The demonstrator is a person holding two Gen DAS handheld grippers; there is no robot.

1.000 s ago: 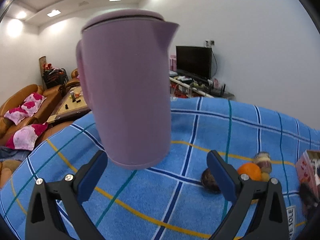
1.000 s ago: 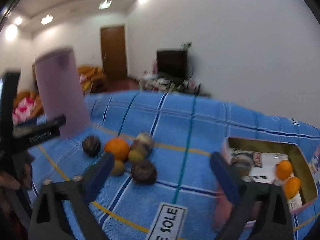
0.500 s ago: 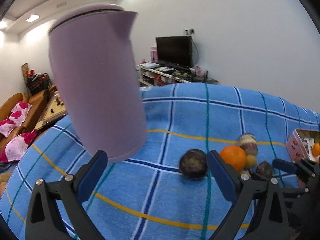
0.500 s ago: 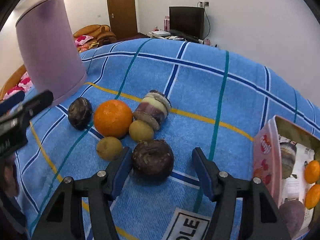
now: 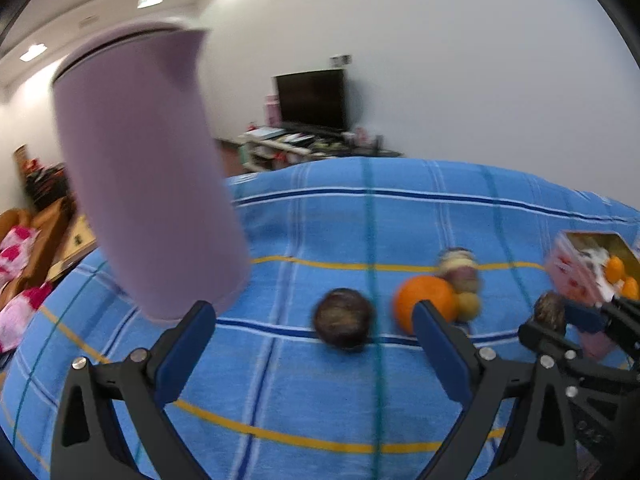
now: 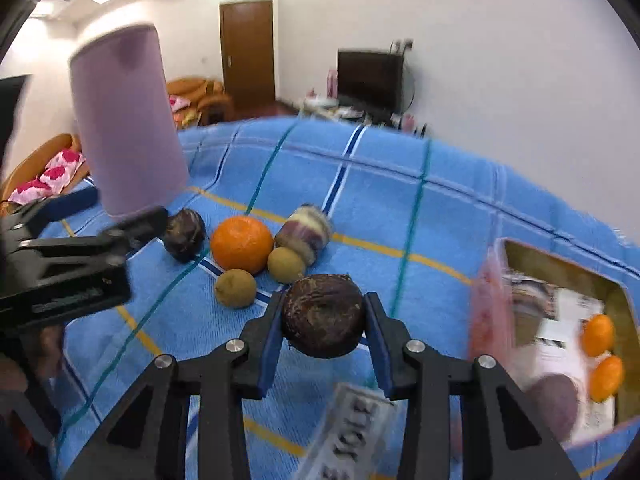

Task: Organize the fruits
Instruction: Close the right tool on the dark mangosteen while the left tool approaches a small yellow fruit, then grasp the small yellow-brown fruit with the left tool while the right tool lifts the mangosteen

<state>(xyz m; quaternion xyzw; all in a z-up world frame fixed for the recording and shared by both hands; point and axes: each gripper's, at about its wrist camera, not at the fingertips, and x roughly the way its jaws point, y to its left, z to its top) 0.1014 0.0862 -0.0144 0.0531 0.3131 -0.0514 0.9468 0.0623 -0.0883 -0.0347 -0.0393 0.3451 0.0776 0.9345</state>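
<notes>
Fruits lie loose on the blue checked cloth [image 6: 440, 208], and one dark round fruit [image 6: 322, 315] sits between the pads of our right gripper [image 6: 323, 320], whose jaws are closing onto its sides. Our left gripper [image 5: 314, 340] stands spread and empty, near a second dark fruit [image 5: 344, 323]. Just beyond our catch cluster an orange [image 6: 241, 244], two small yellow-brown fruits [image 6: 235, 288] and a striped piece [image 6: 306, 233]. On the right waits the open box [image 6: 560, 268] already holding small oranges. We judge the risk is slipping: the round skin may roll out if the pads bite off-centre, knocking its neighbours. The lilac jug [image 6: 126, 128] stands far left.
</notes>
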